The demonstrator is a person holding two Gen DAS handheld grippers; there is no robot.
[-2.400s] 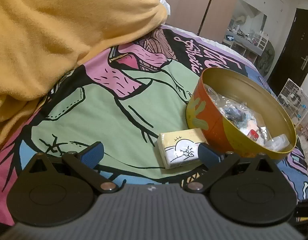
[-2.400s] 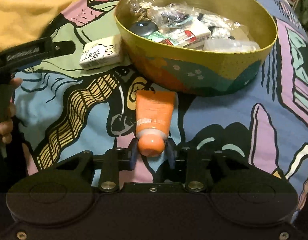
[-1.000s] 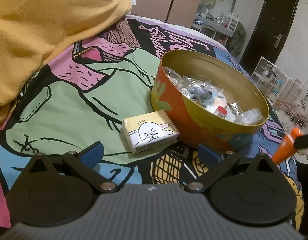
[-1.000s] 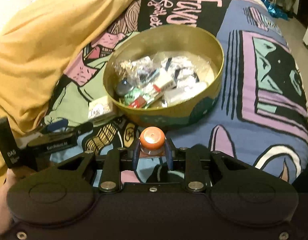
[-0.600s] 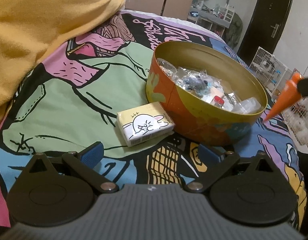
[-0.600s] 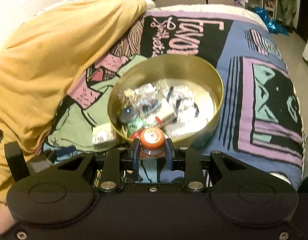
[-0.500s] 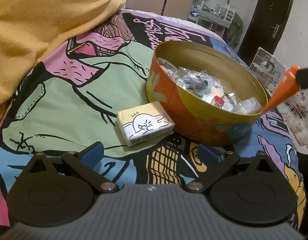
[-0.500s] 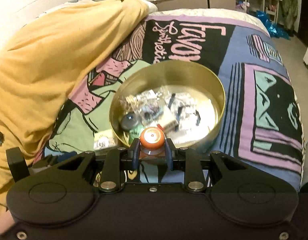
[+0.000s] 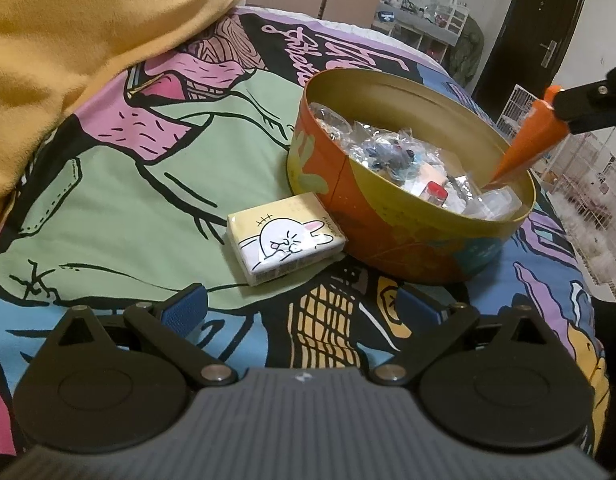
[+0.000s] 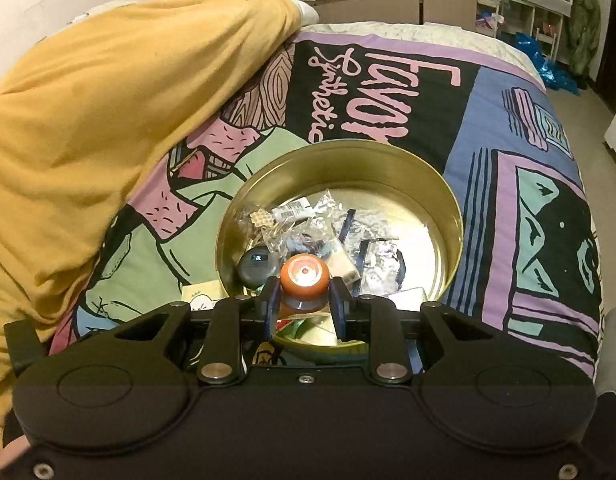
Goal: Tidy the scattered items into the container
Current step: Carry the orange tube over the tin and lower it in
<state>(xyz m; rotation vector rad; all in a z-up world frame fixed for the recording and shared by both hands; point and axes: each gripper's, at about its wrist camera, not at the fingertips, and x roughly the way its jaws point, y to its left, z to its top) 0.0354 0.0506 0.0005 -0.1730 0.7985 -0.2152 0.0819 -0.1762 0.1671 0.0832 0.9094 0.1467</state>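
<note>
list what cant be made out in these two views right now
- Orange tube: right wrist view shows only its cap end; right tongs hide the body.
- Tissue pack: mostly hidden there behind the tongs.
- Bagged items in the tin: crinkled plastic; labels too small.
- Shelf clutter: too small.

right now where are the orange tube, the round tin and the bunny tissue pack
orange tube [image 9: 529, 136]: left wrist view, middle of its tapering body.
round tin [image 9: 391, 236]: left wrist view, outer side wall.
bunny tissue pack [image 9: 286, 236]: left wrist view, printed top face.
</note>
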